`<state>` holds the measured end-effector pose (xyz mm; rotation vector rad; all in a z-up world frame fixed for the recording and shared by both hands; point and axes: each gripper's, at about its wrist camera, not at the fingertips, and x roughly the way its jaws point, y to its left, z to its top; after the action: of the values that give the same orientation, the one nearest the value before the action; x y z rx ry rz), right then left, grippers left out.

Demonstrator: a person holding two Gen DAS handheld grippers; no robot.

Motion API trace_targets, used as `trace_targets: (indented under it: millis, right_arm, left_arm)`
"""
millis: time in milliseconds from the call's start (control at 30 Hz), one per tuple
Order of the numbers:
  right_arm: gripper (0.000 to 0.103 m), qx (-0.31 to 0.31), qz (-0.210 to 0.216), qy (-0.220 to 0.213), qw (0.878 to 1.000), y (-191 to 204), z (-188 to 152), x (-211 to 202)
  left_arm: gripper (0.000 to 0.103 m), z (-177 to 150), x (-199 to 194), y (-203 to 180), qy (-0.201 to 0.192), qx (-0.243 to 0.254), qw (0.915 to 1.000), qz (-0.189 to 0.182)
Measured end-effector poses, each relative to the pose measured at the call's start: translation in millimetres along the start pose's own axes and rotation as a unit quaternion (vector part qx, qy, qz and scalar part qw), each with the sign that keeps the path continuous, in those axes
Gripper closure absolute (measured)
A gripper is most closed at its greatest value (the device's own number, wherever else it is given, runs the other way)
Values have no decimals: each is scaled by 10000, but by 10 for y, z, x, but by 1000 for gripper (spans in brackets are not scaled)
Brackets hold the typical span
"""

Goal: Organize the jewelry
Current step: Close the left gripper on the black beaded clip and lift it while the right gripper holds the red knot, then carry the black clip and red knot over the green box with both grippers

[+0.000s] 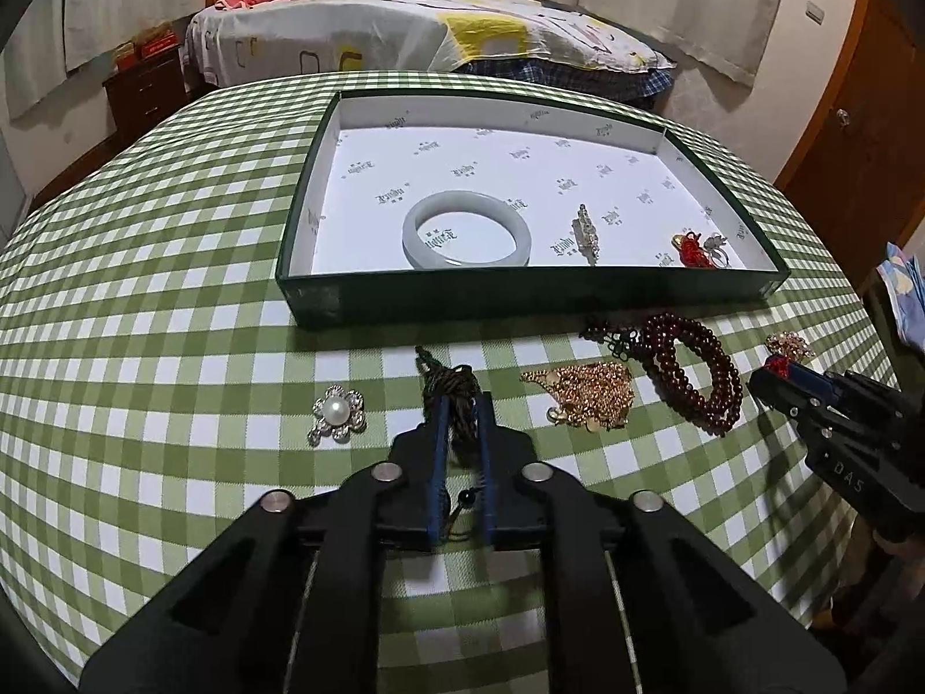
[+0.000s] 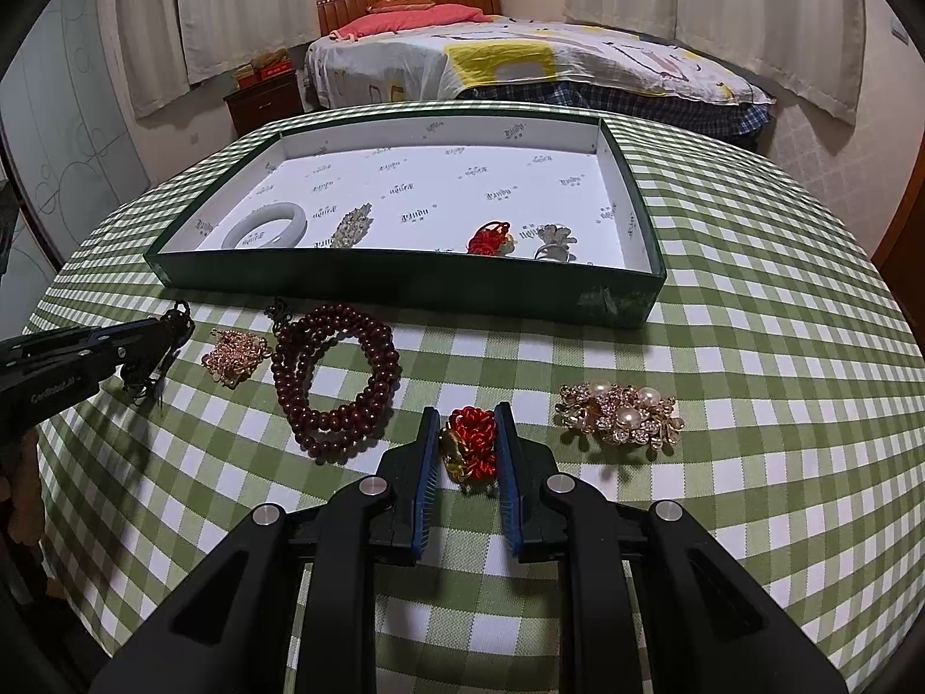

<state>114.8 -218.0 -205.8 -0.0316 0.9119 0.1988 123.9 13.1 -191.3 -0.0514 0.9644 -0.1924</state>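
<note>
green-checked tablecloth (image 2: 722,347), dark green tray (image 2: 404,283), maroon beads (image 2: 335,381)

Shallow dark green box (image 2: 404,283) with white printed lining holding pale jade bangle (image 2: 266,224), dark red bead strand (image 2: 335,381) coiled on checked worktop (image 2: 722,347) before it, gold chain heap (image 1: 584,393) beside, red knotted cord charm (image 2: 471,442) near beads

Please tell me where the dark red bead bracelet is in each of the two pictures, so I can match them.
Left wrist view: the dark red bead bracelet lies right of centre on the checked cloth, in front of the box, beside the gold chain pile.
Right wrist view: the same bracelet lies left of centre, again in front of the box.
Shared landmark: the green box, with the pale bangle inside.
</note>
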Motion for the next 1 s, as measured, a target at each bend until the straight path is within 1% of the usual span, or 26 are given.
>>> trace_targets:
  millis: [133, 167, 233, 300, 667, 1000]
  right_arm:
    - [83, 9, 11, 8, 10000, -7, -1, 6]
    - [83, 13, 11, 9, 10000, -8, -1, 7]
    - [83, 12, 12, 9, 10000, -6, -1, 7]
    - [83, 7, 9, 9, 10000, -6, -1, 7]
    - [83, -17, 9, -12, 10000, 7, -1, -18]
    - [83, -31, -17, -184, 9998, 45, -5, -191]
  left_arm:
    - [90, 8, 46, -12, 48, 10, 10000, 2]
    - [91, 4, 51, -19, 51, 34, 10000, 14]
    - [96, -8, 46, -27, 13, 79, 10000, 45]
    - [97, -17, 29, -25, -39, 103, 9999, 74]
    - [98, -32, -222, -49, -368, 156, 9991, 109]
    - [98, -63, -461, -97, -586, 191, 9981, 89]
